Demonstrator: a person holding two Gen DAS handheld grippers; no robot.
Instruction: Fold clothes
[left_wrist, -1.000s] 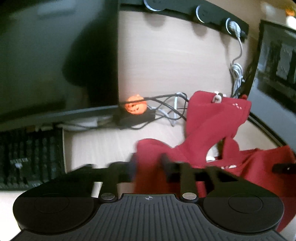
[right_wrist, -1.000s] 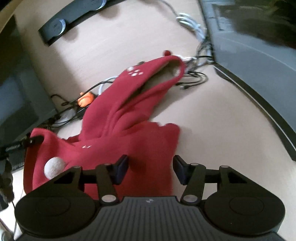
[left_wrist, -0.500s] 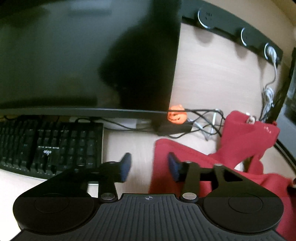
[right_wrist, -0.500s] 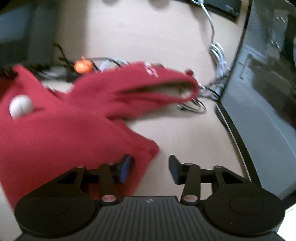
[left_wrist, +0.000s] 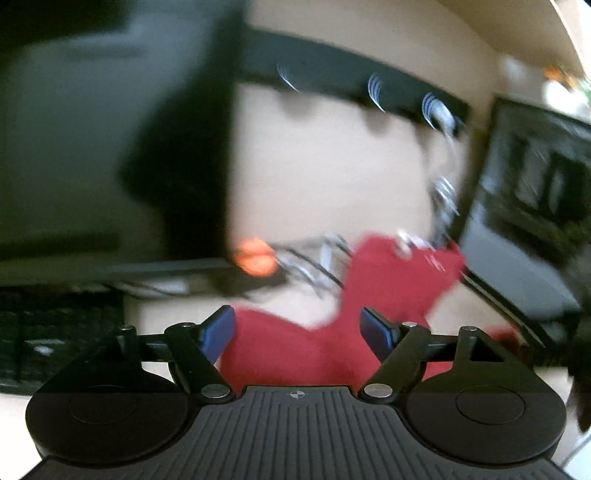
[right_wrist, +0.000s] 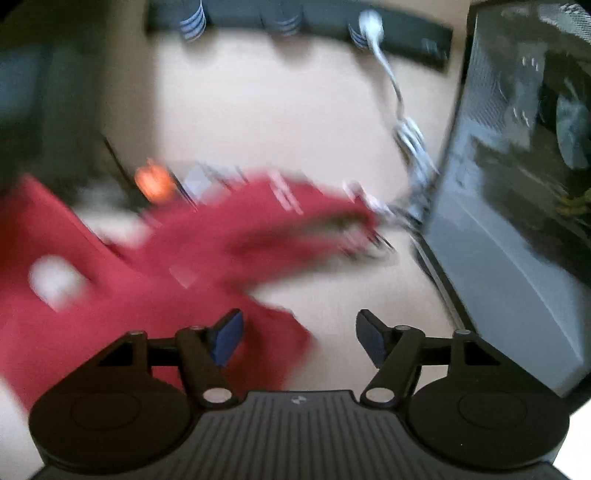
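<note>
A red garment (left_wrist: 325, 343) lies crumpled on the light wooden desk (left_wrist: 332, 177), with one long part (left_wrist: 402, 273) reaching toward the cables at the back. My left gripper (left_wrist: 299, 328) hovers just over it, its jaws opening wide; red cloth shows between the blue pads (left_wrist: 218, 332) but is not pinched. In the right wrist view the same garment (right_wrist: 155, 295) spreads to the left, with a white pom-pom (right_wrist: 55, 280) on it. My right gripper (right_wrist: 299, 334) stands open over the garment's right edge, holding nothing. Both views are blurred.
A dark monitor (left_wrist: 92, 147) and black keyboard (left_wrist: 55, 332) stand at the left. An orange pumpkin figure (left_wrist: 255, 256) and tangled cables (left_wrist: 317, 258) lie behind the garment. A black socket strip (left_wrist: 351, 85) runs along the back, and a computer case (right_wrist: 517, 184) walls off the right.
My left gripper's jaws, shut on red cloth a second ago, have spread wide and let it go. The right gripper has rolled and risen; the garment now lies to its left.
</note>
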